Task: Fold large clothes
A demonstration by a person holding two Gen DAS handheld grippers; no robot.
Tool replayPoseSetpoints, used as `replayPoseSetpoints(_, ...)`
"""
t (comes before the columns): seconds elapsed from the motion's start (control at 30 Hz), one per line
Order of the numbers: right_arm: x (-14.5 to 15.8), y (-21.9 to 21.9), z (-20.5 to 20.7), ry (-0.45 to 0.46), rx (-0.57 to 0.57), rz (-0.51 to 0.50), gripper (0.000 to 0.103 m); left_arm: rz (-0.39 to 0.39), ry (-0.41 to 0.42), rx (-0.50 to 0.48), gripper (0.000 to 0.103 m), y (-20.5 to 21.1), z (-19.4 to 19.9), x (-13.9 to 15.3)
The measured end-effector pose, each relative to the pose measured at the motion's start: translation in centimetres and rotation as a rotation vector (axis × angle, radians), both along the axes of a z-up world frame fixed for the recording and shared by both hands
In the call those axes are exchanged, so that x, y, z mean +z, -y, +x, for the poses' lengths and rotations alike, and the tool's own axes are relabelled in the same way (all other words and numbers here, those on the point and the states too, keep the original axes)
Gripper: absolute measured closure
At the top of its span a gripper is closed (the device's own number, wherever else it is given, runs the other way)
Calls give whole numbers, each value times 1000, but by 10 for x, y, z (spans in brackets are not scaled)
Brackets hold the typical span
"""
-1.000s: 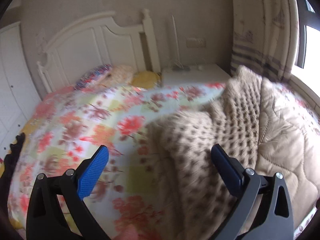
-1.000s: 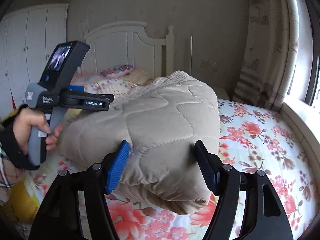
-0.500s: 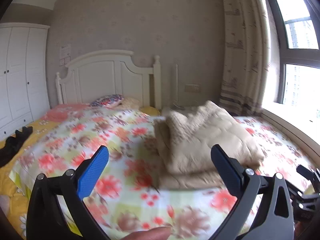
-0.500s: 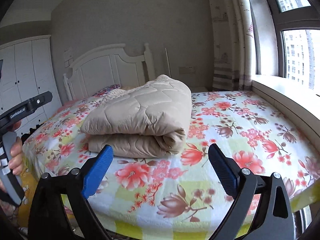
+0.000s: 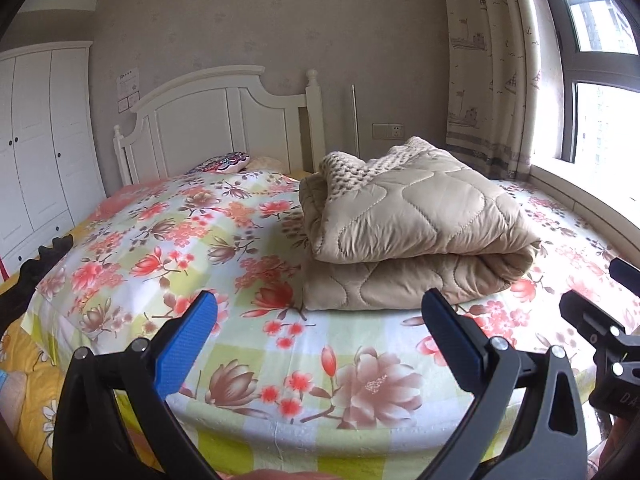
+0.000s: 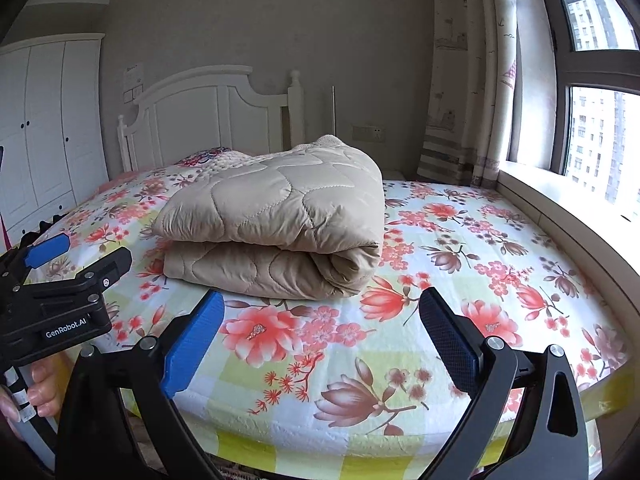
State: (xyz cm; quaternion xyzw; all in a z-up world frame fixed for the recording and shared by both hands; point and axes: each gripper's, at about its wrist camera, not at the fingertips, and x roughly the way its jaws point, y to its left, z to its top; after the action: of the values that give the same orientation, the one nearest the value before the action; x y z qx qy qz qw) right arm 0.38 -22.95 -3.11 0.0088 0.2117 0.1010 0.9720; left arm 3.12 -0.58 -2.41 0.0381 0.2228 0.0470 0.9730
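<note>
A: Beige quilted fabric is seen first in the left wrist view: the folded quilt point(image 5: 408, 236) is laid on the bed point(image 5: 224, 264), toward the window side, with its knitted underside turned up at the headboard end

B: How is the left gripper point(image 5: 316, 332) shown there?

A: Its blue pads point(image 5: 184, 344) are held wide apart and nothing is caught between them. Only the floral sheet is framed in the gap; the quilt is kept beyond the fingertips, untouched. At the right edge, part of the right gripper point(image 5: 600, 320) is glimpsed

B: What else is made out in that view?

A: A white headboard point(image 5: 216, 120) is seen behind the bed, a patterned pillow point(image 5: 224, 162) against it, a white wardrobe point(image 5: 36, 140) at the left, and a curtain point(image 5: 492, 72) beside the window

B: And in the right wrist view?

A: The same quilt point(image 6: 276, 220) is shown in two thick layers, rounded fold toward the camera, lying mid-bed on the flowered sheet point(image 6: 460, 240). The right gripper point(image 6: 320, 332) is spread wide; its jaws have just been opening, and no cloth is held between them. The quilt is left just past its pads, apart from them

B: Is the other tool visible?

A: Yes, the left gripper point(image 6: 68, 260) is seen at the left edge, gripped by a hand point(image 6: 36, 392), and it is clear of the quilt too
</note>
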Motion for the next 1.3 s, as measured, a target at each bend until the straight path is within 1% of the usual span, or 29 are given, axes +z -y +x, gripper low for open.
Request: replayPoseSetpoints(1.3,-1,-6,-1,-12,-1,3,8,-6,7,-6,2,-2,0,2)
